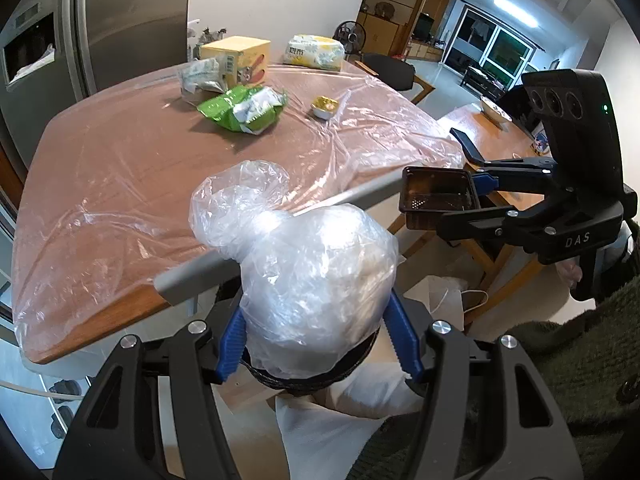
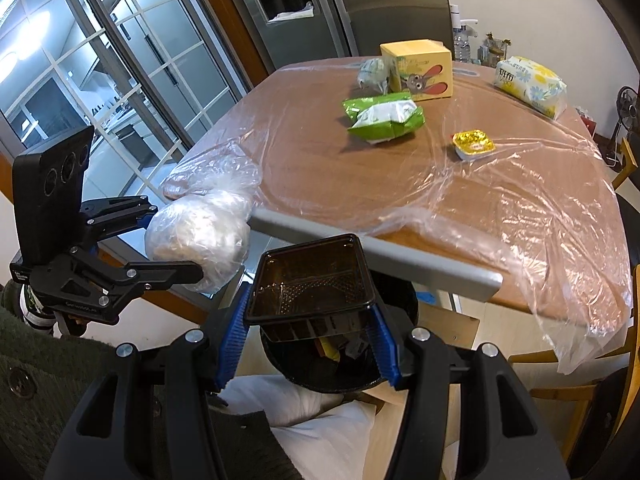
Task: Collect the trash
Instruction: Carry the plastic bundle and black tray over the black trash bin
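My left gripper (image 1: 316, 308) is shut on a knotted clear plastic bag (image 1: 316, 264) stuffed with pale rubbish, held just above a round black bin (image 1: 352, 368). In the right wrist view, my right gripper (image 2: 310, 304) is shut on an empty dark plastic tray (image 2: 312, 276), directly over the same bin (image 2: 340, 380), which holds some scraps. The left gripper (image 2: 180, 240) with its bag (image 2: 200, 236) hangs to the left of the tray. On the table lie a green wrapper (image 2: 384, 118), a gold foil cup (image 2: 474, 142) and a crumpled grey-green wrapper (image 2: 372, 72).
The wooden table (image 1: 100, 168) is covered by a loose clear plastic sheet (image 2: 520, 200). A yellow box (image 2: 420, 68) and a tissue pack (image 2: 530, 82) stand at its far side. A grey chair-back bar (image 2: 372, 252) runs between bin and table. A steel fridge (image 1: 120, 12) stands behind.
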A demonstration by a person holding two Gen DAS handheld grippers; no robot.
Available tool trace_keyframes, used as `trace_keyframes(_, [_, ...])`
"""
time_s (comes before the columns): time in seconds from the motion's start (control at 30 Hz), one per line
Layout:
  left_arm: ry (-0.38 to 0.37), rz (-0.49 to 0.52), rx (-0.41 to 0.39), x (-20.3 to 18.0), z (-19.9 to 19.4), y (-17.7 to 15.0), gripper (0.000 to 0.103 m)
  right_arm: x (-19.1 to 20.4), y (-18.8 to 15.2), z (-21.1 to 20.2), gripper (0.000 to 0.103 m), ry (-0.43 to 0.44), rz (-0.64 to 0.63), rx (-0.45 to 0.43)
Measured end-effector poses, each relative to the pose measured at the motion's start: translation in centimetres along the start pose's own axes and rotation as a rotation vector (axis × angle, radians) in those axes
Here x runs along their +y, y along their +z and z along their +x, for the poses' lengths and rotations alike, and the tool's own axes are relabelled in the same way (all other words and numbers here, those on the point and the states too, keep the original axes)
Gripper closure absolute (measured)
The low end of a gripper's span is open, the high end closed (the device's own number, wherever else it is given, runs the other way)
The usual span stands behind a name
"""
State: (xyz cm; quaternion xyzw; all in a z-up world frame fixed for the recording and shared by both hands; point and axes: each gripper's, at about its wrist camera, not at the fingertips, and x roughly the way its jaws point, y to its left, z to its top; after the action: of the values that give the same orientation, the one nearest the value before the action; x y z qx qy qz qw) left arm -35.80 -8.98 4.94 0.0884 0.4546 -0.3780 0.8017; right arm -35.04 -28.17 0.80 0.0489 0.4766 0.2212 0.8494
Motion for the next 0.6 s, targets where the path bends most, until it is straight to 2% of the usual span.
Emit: trace_keyframes(0.6, [0.015, -0.012, 0.105, -0.1, 3.4, -2.7, 0.042, -1.3, -3.4, 3.7, 0.05, -0.023, 0.028, 0.12])
